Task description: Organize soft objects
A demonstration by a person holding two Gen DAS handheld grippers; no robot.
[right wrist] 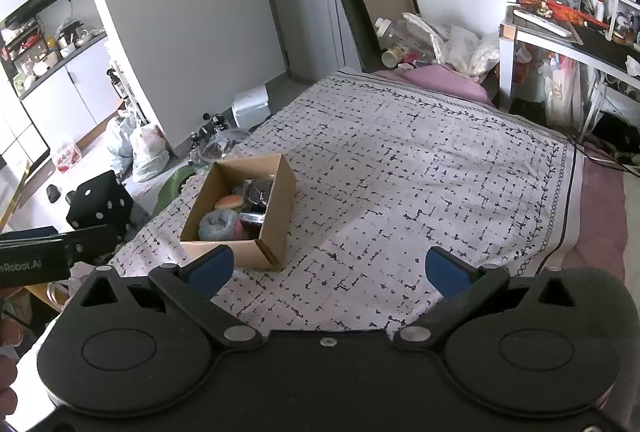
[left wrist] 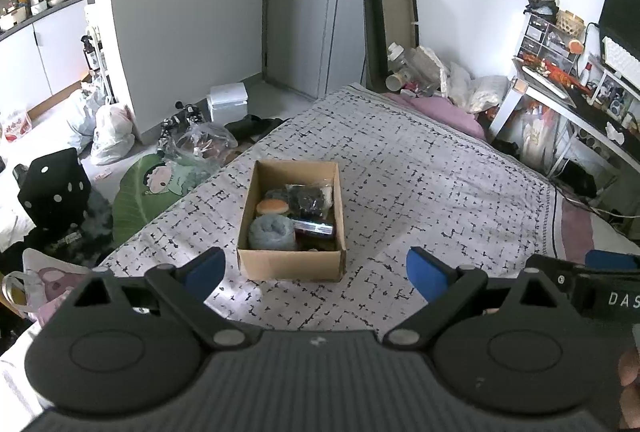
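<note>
An open cardboard box (left wrist: pixel 290 264) stands on the patterned bedspread (left wrist: pixel 420 168). It holds a grey-blue soft ball (left wrist: pixel 270 230), an orange bun-shaped toy (left wrist: pixel 272 207), a dark bagged item (left wrist: pixel 308 198) and a flat purple pack (left wrist: pixel 314 227). My left gripper (left wrist: pixel 316 270) is open and empty, held above the bed just in front of the box. My right gripper (right wrist: pixel 330 270) is open and empty, to the right of the box (right wrist: pixel 276 232), which shows the same soft things (right wrist: pixel 218 224). Each gripper's body edges into the other's view.
The bed's left edge drops to a cluttered floor with a black dice cushion (left wrist: pixel 54 188), a green leaf cushion (left wrist: pixel 136 188) and plastic bags (left wrist: pixel 110 132). A desk (left wrist: pixel 580 100) stands at the right. Bottles and bags (left wrist: pixel 424 68) pile at the bed's far end.
</note>
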